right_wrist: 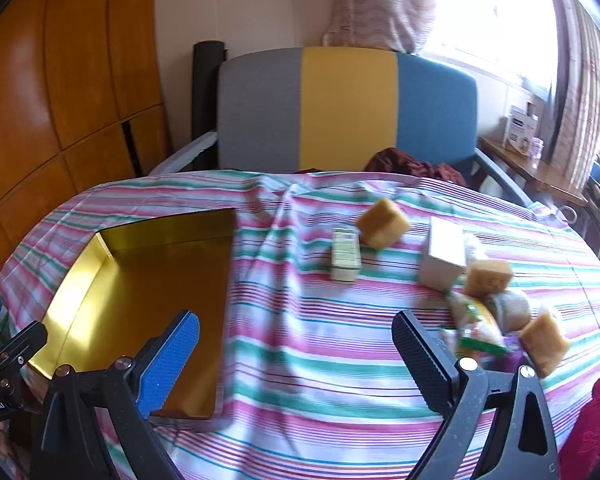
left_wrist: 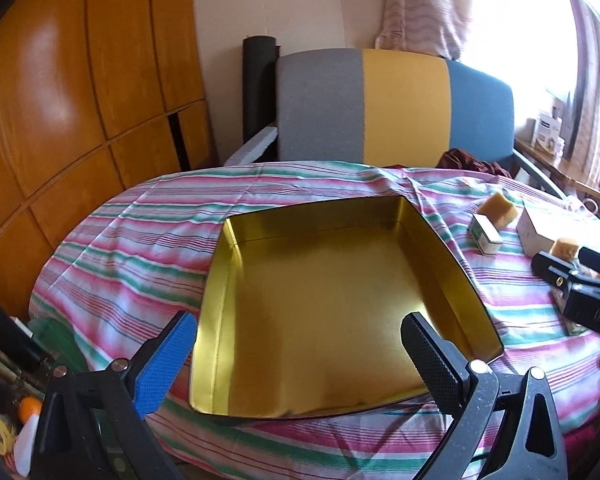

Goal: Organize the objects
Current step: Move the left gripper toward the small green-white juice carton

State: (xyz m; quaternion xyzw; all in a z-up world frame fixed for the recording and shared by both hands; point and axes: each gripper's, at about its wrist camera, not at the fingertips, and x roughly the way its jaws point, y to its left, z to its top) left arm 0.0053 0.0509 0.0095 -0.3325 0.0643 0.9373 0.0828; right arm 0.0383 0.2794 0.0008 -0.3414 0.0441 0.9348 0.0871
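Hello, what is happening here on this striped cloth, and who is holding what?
A person holds two grippers, both open and empty. The left gripper hovers over the empty gold tin tray. The right gripper faces the striped cloth. Three yellow sponges, a small green-and-white box, a white box and some packets lie loose; nothing is in the tray yet.

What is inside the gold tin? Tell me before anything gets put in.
Nothing: the gold tin shows only its bare, shiny floor and walls. The near strip of floor is partly hidden by the left gripper fingers, so that bit cannot be checked.
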